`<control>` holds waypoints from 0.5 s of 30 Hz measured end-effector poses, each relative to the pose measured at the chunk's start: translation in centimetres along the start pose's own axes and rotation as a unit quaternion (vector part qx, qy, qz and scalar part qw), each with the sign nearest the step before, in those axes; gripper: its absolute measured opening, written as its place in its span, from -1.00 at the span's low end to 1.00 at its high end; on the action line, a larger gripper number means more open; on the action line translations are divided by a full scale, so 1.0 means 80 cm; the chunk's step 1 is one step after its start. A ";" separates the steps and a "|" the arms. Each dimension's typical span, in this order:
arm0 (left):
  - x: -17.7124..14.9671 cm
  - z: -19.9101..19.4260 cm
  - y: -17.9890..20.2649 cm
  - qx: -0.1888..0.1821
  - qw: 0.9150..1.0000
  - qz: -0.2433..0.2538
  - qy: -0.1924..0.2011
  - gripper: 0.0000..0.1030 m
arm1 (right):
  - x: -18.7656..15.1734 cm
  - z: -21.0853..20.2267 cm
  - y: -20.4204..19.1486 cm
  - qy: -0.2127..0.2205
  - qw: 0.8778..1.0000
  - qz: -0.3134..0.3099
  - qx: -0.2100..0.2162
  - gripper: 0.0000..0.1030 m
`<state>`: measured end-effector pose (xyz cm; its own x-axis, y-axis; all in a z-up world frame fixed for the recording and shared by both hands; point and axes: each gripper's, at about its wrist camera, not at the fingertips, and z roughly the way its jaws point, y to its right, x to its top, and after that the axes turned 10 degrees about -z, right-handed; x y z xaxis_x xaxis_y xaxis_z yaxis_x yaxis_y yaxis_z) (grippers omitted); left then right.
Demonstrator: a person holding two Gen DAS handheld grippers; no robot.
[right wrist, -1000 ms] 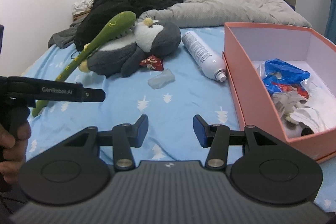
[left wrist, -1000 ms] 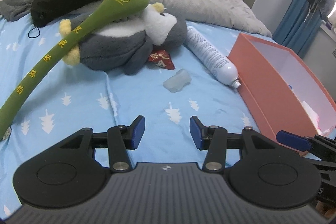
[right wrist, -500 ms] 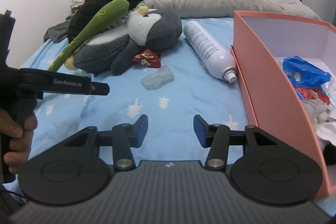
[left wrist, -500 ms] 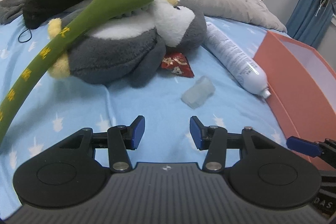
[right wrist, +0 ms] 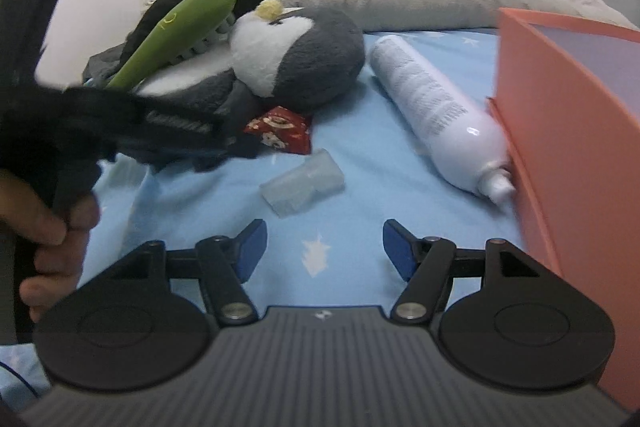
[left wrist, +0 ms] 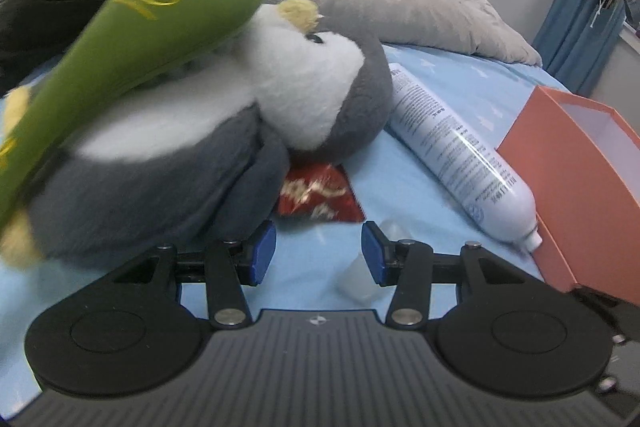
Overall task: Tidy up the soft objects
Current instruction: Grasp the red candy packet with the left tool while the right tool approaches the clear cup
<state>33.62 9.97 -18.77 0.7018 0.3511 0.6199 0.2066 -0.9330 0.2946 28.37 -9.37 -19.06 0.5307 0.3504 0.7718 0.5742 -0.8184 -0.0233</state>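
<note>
With my left hand-held gripper (left wrist: 318,251) wide open just short of the plush penguin (left wrist: 224,131) mid-bed, I risk pinching the red packet (left wrist: 316,197) beneath; rightward, my right hand-held gripper (right wrist: 322,249) gapes empty beside the orange box (right wrist: 568,99).

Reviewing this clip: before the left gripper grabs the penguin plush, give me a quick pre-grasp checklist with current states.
1. Left gripper open and empty: ok.
2. Right gripper open and empty: ok.
3. Penguin plush lined up between the left fingers: not ok, it sits up and to the left of the gap.
4. Plush free of other items: not ok, the green plush stick lies across it and the red snack packet lies against its underside.
5. Orange box open on top: ok.
6. Room left inside the box: cannot tell.
</note>
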 end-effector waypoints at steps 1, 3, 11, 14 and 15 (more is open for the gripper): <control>0.003 0.005 0.001 0.001 1.000 0.001 -0.003 0.08 | 0.002 0.008 -0.001 0.003 1.000 -0.008 0.004 0.30; 0.012 0.014 0.001 0.004 1.000 -0.002 -0.004 0.13 | 0.008 0.024 -0.002 0.007 1.000 -0.025 0.010 0.30; 0.033 0.048 0.004 0.010 1.000 -0.019 -0.018 0.14 | 0.026 0.067 -0.003 0.032 0.994 -0.093 0.037 0.31; 0.033 0.060 0.010 0.024 0.999 -0.013 -0.020 0.14 | 0.028 0.086 -0.004 0.012 0.994 -0.098 0.046 0.31; 0.032 0.062 0.012 0.026 0.999 -0.010 -0.022 0.13 | 0.028 0.092 -0.005 0.003 0.994 -0.096 0.051 0.32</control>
<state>39.00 9.58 -20.55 0.7255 0.3677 0.5818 0.2551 -0.9288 0.2689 33.92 -4.94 -21.97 0.4007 0.4926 0.7725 0.7256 -0.6855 0.0608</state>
